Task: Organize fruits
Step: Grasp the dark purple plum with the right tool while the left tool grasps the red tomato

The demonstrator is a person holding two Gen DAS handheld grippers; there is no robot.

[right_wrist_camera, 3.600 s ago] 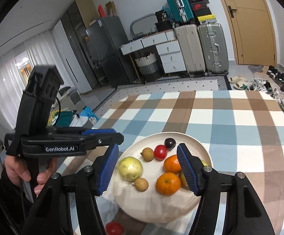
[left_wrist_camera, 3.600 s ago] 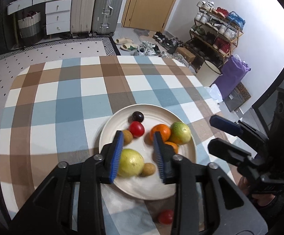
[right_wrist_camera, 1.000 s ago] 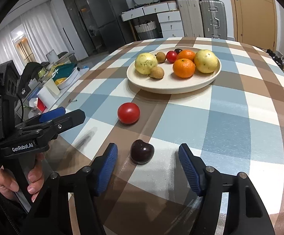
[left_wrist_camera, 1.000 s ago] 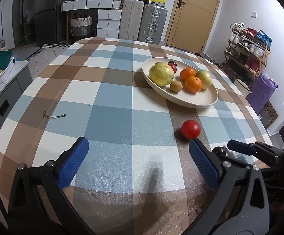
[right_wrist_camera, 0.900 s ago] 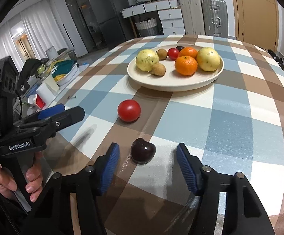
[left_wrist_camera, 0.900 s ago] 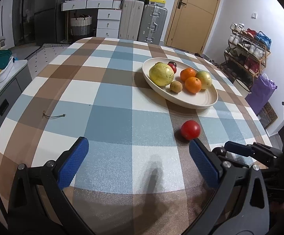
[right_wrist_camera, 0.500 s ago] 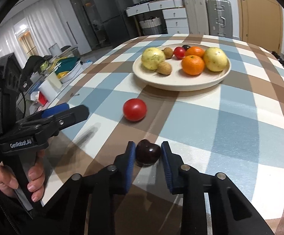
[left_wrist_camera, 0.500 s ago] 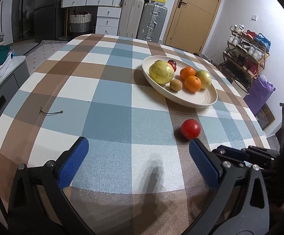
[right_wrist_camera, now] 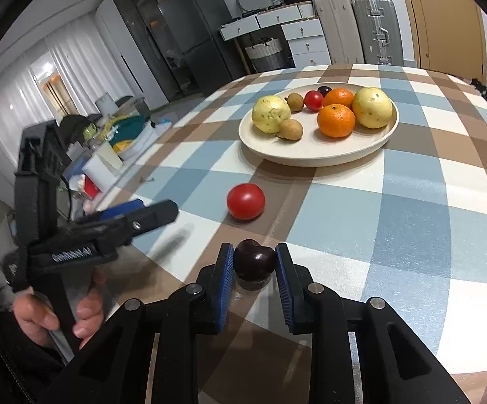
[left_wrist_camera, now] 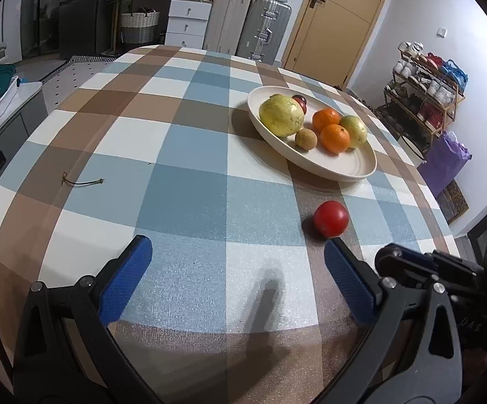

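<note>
The right gripper (right_wrist_camera: 254, 261) points down and forward, its blue pads pressed on both sides of a dark plum (right_wrist_camera: 254, 260). The left gripper (left_wrist_camera: 236, 269) hangs with its jaws spread wide and nothing between them, its handle held by a hand (right_wrist_camera: 55, 316)

Both wrist cameras look down and forward across the checked tablecloth (left_wrist_camera: 189, 202) toward the cream oval plate (left_wrist_camera: 341, 168) (right_wrist_camera: 314, 156), which both views share. The left camera sits left of it, the right camera nearer.
</note>
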